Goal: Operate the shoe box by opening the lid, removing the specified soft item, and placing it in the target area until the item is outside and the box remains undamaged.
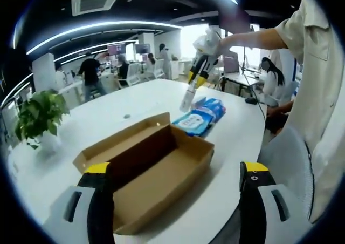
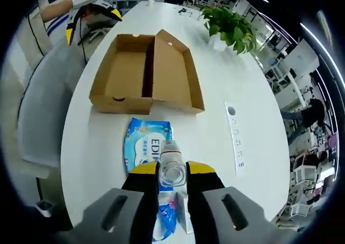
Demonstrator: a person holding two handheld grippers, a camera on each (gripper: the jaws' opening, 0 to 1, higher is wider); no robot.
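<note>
Brown cardboard shoe box lies open just ahead of my spread left gripper, its lid folded back. My right gripper pinches a clear plastic bottle above a blue wipes pack, which rests on the white table beside the box.

Brown cardboard shoe box on a white table — plain, unprinted. The wipes pack is bright blue with a white label; gripper tips are yellow over black.
</note>
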